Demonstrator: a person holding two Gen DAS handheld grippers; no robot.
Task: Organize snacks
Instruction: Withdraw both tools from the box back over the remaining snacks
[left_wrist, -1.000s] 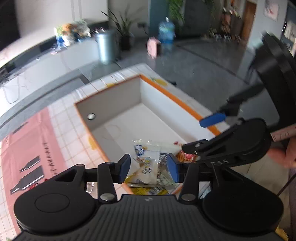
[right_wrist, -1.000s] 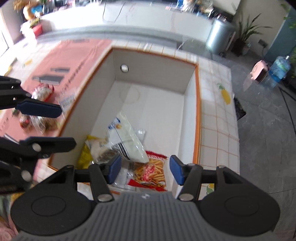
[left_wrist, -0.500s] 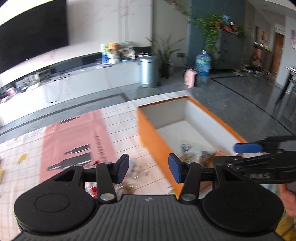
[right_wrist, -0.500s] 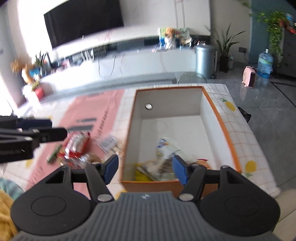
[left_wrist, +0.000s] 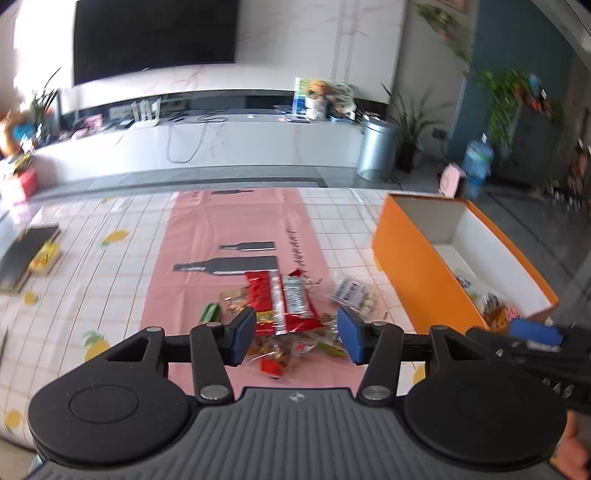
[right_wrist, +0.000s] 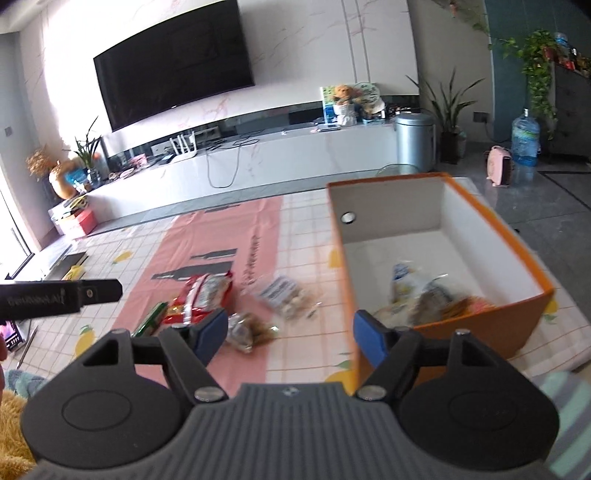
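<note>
on the pink table runner (left_wrist: 236, 229), the red snack pack (left_wrist: 280, 302) lies lengthwise just ahead of your left gripper (left_wrist: 295, 338); its empty jaws have just been opening, nearer than your right gripper (right_wrist: 286, 334), likewise spread and empty.

Box snacks (right_wrist: 436, 299) blurred, unreadable.

Surface: table (left_wrist: 92, 280) under white checked, lemon-print cloth.
Runner: pink mat (left_wrist: 236, 229) down the middle.
Mat: loose snack packets (left_wrist: 284, 306).
Right: orange box (right_wrist: 436, 336).
Far left: black tray (left_wrist: 22, 254).
</note>
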